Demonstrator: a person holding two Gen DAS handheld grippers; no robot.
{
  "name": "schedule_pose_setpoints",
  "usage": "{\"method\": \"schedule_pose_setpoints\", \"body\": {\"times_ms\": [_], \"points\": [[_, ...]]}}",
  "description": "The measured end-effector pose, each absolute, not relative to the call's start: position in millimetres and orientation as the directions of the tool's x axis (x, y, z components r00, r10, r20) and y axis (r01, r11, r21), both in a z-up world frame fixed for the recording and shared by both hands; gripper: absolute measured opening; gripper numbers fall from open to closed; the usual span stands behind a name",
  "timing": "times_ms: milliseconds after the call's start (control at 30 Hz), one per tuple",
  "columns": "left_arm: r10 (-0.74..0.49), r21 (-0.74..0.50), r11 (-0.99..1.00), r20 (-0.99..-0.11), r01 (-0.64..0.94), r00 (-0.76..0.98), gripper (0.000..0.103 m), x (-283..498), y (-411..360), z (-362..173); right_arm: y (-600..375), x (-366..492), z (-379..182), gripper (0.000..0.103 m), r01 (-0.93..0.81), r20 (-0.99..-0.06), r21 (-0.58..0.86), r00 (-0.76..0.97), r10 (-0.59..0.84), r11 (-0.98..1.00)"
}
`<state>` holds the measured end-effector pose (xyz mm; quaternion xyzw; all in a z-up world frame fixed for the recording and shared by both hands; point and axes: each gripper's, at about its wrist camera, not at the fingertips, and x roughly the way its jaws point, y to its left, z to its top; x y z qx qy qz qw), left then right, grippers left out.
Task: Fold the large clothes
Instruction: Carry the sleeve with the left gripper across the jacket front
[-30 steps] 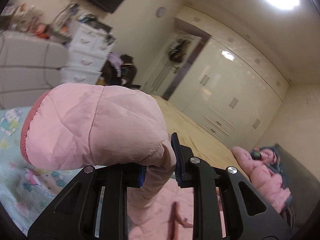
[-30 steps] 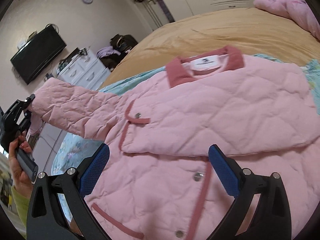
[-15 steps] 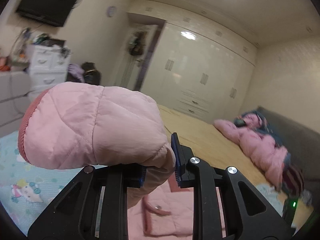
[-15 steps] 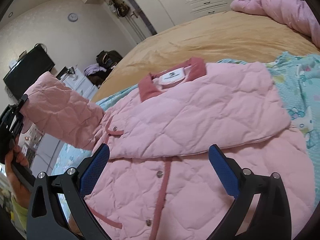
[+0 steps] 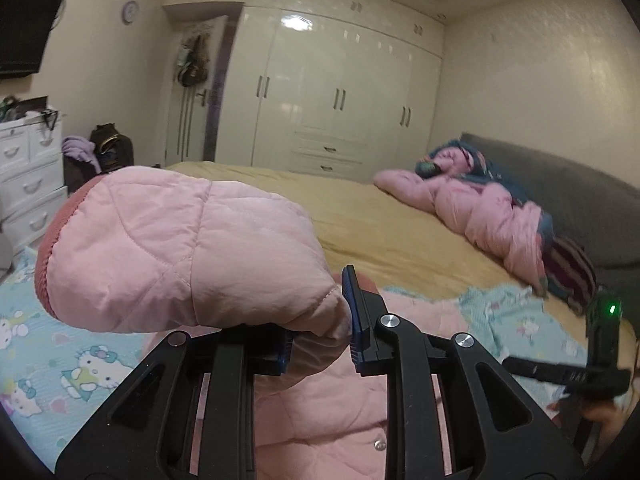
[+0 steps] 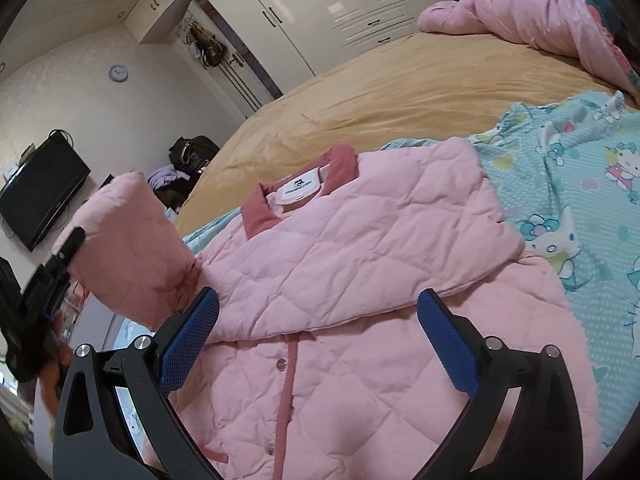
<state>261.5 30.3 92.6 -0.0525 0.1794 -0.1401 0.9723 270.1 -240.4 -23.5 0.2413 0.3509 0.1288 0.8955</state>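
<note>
In the left wrist view, the left gripper (image 5: 318,330) is closed tight on the sleeve (image 5: 180,252) of the pink jacket (image 5: 340,412). The cloth is pinched between the two blue pads, right in the middle of the jaws. The sleeve end puffs up from the jaws and leans toward 10 o'clock, and its dark pink cuff (image 5: 50,256) faces 9 o'clock. The rest of the jacket lies under the jaws, toward 6 o'clock. It rests on a blue cat blanket (image 5: 80,364) on the yellow bed (image 5: 400,232). At 3 o'clock a pile of pink bedding (image 5: 488,216) sits by the grey headboard (image 5: 560,200). The other black tool shows at 4 o'clock.

In the right wrist view, the right gripper (image 6: 318,340) is wide open and holds nothing. The jacket (image 6: 360,280) lies flat on the bed just past the jaws, and the gap between the pads is over its front, with the button strip (image 6: 288,380) running through it toward 6 o'clock. The collar (image 6: 300,196) is at 12 o'clock. The lifted sleeve (image 6: 132,248) stands at 9 o'clock, with the left gripper (image 6: 60,264) gripping its end. The cat blanket (image 6: 580,200) is at 3 o'clock.
</note>
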Motion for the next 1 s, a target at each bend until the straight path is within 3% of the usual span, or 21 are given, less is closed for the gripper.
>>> {"method": "schedule_pose_setpoints", "body": {"times_ms": [233,433,600,800,867,1000], "points": [[-0.371,-0.073,0.924,-0.421,0.376,0.828,0.015,277,-3,56,-262,265,-39,0.099,0.005,-0.588,0.541,0.717,0.374,0.841],[-0.357,-0.002,0.903,-0.563,0.430,0.746,0.015,293,-38,7,-277,262,-45,0.099,0.043,-0.594,0.553,0.720,0.358,0.832],[-0.343,0.052,0.878,-0.624,0.475,0.702,0.018,295,-56,-23,-284,261,-49,0.099,0.060,-0.593,0.567,0.722,0.357,0.821],[-0.390,0.035,0.839,-0.657,0.543,0.645,0.045,290,-62,-37,-288,262,-53,0.099,0.077,-0.599,0.584,0.713,0.365,0.808],[-0.401,0.028,0.839,-0.642,0.544,0.653,0.079,286,-62,-32,-288,262,-53,0.099,0.083,-0.600,0.586,0.713,0.363,0.806],[-0.490,-0.080,0.821,-0.608,0.566,0.625,0.081,284,-54,-21,-293,261,-55,0.099,0.100,-0.599,0.597,0.716,0.359,0.796]]}}
